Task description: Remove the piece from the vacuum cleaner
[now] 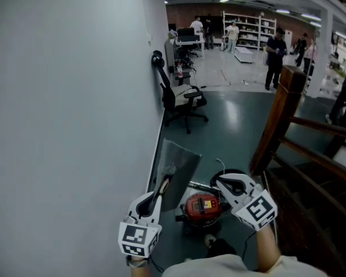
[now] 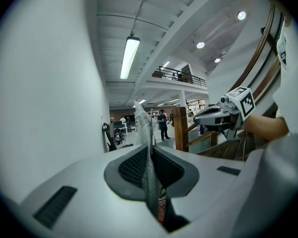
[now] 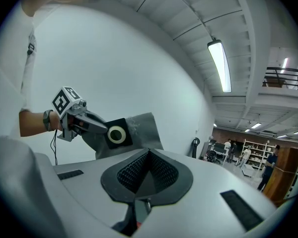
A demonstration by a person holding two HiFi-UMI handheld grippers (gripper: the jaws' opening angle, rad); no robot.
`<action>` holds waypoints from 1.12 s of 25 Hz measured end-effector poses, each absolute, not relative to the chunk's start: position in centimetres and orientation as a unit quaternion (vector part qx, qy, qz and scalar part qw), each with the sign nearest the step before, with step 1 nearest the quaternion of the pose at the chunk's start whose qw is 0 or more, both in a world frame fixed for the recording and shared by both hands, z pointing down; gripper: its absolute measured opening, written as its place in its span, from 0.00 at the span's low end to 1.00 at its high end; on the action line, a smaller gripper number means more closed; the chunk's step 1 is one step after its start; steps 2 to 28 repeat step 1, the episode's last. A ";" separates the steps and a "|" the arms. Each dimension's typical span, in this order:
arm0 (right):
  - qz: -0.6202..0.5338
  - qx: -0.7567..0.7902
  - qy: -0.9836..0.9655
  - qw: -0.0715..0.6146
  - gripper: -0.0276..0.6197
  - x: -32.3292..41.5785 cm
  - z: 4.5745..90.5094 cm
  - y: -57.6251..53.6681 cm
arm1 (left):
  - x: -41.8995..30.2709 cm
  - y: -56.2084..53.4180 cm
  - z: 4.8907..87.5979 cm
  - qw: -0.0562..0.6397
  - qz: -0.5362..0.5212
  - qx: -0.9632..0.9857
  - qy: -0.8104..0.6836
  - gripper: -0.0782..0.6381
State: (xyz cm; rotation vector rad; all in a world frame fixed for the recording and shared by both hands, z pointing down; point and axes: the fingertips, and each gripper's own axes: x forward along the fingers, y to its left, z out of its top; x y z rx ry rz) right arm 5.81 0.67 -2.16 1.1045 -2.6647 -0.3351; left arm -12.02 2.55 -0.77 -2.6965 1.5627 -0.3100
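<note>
My left gripper (image 2: pixel 150 175) has its jaws pinched on a grey bag (image 2: pixel 144 128), which stands edge-on between them. The bag's black collar (image 3: pixel 126 139) with a pale ring sits at their tips. My right gripper (image 3: pixel 148 175) is closed, empty, beside it. Below both lies the red vacuum (image 1: pixel 203 206), yellow label unreadable.

**Flat ceiling light, fisheye edges**

Fluorescent tubes (image 2: pixel 130 57) and round ceiling spots (image 2: pixel 200 44) give bright, even light. The white wall (image 1: pixel 69 97) reads pale grey with only soft shading. The dark floor (image 1: pixel 233 117) carries a pale sheen of glare. It is dim beneath the wooden railing (image 1: pixel 311 149). Both gripper views bend strongly toward black rounded corners. The right gripper (image 3: pixel 148 155), close to its lens, looks slightly soft.
</note>
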 end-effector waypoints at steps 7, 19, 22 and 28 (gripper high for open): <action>-0.114 0.378 -0.911 0.119 0.09 5.8 -2.2 0.7 | -12.0 2.6 -0.8 0.006 -0.099 -0.861 0.498 0.15; -0.114 0.378 -0.911 0.119 0.09 5.8 -2.2 0.7 | -12.0 2.6 -0.8 0.006 -0.099 -0.861 0.498 0.15; -0.114 0.378 -0.911 0.119 0.09 5.8 -2.2 0.7 | -12.0 2.6 -0.8 0.006 -0.099 -0.861 0.498 0.15; -0.114 0.378 -0.911 0.119 0.09 5.8 -2.2 0.7 | -12.0 2.6 -0.8 0.006 -0.099 -0.861 0.498 0.15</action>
